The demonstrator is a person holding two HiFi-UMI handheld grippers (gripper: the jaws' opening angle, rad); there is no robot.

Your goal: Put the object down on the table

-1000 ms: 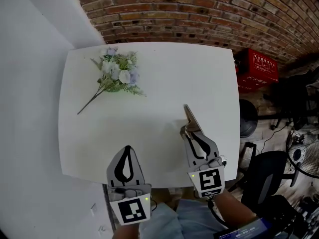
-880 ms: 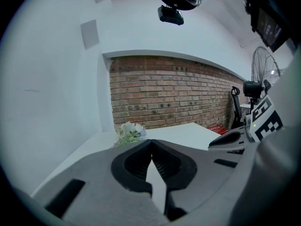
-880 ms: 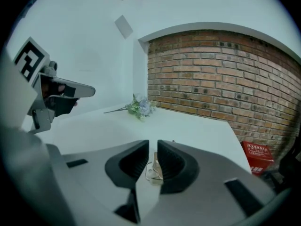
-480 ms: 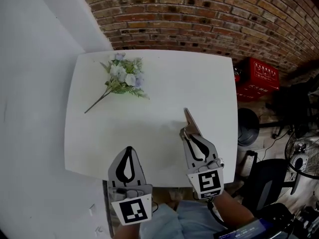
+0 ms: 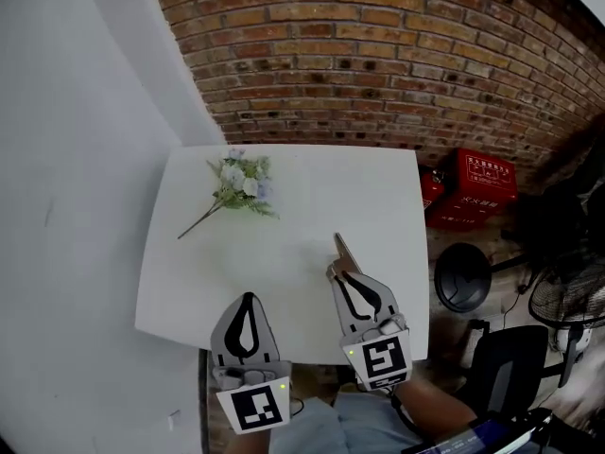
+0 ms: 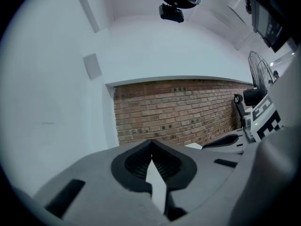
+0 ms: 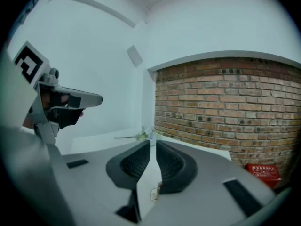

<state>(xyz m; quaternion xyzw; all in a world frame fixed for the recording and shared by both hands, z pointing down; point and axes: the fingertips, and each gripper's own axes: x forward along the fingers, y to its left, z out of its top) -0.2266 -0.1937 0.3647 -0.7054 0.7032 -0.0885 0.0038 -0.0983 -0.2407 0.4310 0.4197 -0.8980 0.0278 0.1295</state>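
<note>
Looking steeply down from the head view, a white square worktop (image 5: 312,192) is seen set against a red brick wall (image 5: 378,55). A small bouquet of pale lilac and white flowers with green leaves (image 5: 242,183) lies near the far left corner, with its stem pointing toward the left edge. Two grey grippers are held side by side at the near edge, each carrying a cube with a black-and-white square marker.

The left claw (image 5: 248,297) is pressed together at its tips, and nothing is caught between them. The right claw (image 5: 334,272) is pinched on a thin flat tan strip (image 5: 341,251). The strip juts forward from the tips over the right part of the worktop, well apart from the bouquet. Whether it touches the surface cannot be told. In the right gripper view only a narrow slit is seen between the jaws, with the strip probably seen edge-on.

A red plastic crate (image 5: 484,180) stands on the floor to the right of the worktop.
</note>
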